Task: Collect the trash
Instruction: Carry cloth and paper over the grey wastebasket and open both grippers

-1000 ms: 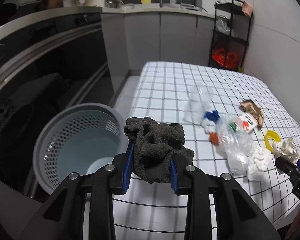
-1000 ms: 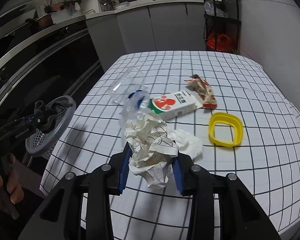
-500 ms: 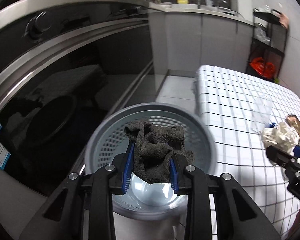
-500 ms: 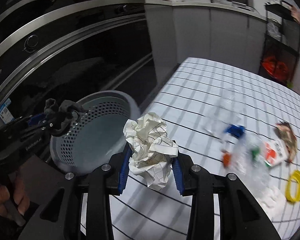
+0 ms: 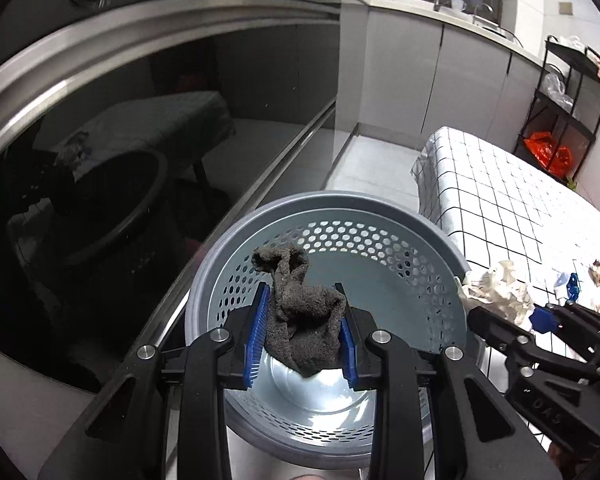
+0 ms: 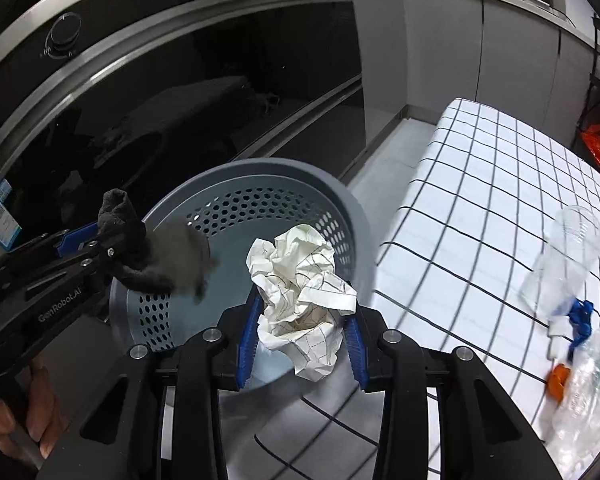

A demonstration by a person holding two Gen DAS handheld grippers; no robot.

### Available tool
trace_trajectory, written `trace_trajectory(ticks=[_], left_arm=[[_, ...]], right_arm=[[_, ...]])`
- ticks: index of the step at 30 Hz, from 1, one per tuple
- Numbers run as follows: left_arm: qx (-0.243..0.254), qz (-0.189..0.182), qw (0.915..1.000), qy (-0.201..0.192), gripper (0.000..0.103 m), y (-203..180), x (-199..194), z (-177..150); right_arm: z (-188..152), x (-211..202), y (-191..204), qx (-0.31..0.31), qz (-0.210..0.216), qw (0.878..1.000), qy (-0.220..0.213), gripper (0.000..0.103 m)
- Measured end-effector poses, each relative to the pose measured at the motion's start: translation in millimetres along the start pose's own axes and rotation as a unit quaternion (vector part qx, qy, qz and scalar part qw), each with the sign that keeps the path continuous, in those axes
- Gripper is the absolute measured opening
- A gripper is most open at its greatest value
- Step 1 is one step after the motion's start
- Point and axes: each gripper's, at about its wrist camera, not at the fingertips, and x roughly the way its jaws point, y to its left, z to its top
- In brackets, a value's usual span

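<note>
Left wrist view: left gripper [image 5: 303,339] clamps a dark grey sock [image 5: 302,320] over the empty perforated grey bin [image 5: 380,216], right gripper [image 6: 300,340] pinches crumpled paper [image 6: 300,280] above it, neither dropped, while bottles [image 6: 564,256] remain farther right on the checked table [image 6: 480,184].

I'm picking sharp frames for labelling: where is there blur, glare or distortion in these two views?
Left wrist view: mostly sharp, with the dark rag crisp, glare on the basket floor and fisheye bending in the oven front. Right wrist view: the basket rim and rag are motion-smeared, while the crumpled paper is sharp.
</note>
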Motion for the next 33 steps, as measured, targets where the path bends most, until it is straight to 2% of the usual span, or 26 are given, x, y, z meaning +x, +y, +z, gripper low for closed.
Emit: trace_trajectory(ticks=[5,10,11,12,13,14,15,19,23,33], left_arm=[[-0.012,-0.001,0.9999,0.006,0.031,11.0,3.5,-2.3],[-0.016,0.004,0.9998,0.007,0.033,15.5,4.8,-2.3],[-0.016,0.007,0.9998,0.006,0.035,16.6,3.5,-2.7],[-0.015,0.012,0.9998,0.004,0.043,16.7,2.3,-3.1],[-0.016,0.015,0.9998,0.000,0.047,17.0,0.3,-3.4],[-0.017,0.015,0.9997,-0.006,0.056,17.4,-1.9,-3.2],[-0.018,0.015,0.9997,-0.010,0.059,18.4,-2.9,-3.0],[-0.019,0.014,0.9997,-0.009,0.059,18.6,-2.9,-2.5],[-0.017,0.016,0.9997,-0.010,0.059,16.5,-2.3,-2.3],[-0.014,0.018,0.9997,-0.010,0.059,14.0,-3.7,-3.6]], right_arm=[[5.4,12.0,7.0,-0.005,0.005,1.000,0.007,0.038],[10.1,13.9,11.5,-0.011,0.004,1.000,-0.002,0.045],[11.5,14.3,12.5,-0.011,0.003,1.000,-0.003,0.048],[12.0,14.9,13.3,-0.011,0.003,1.000,-0.004,0.052],[11.3,13.3,13.8,-0.010,0.003,1.000,-0.006,0.052],[11.3,12.7,13.4,-0.009,0.001,1.000,-0.007,0.052],[11.2,11.6,12.9,-0.008,0.000,1.000,-0.008,0.052],[9.0,8.0,10.8,0.001,0.002,1.000,-0.012,0.055],[9.4,5.4,6.6,0.009,0.004,1.000,-0.019,0.066],[6.6,1.0,5.8,0.007,-0.001,1.000,-0.024,0.066]])
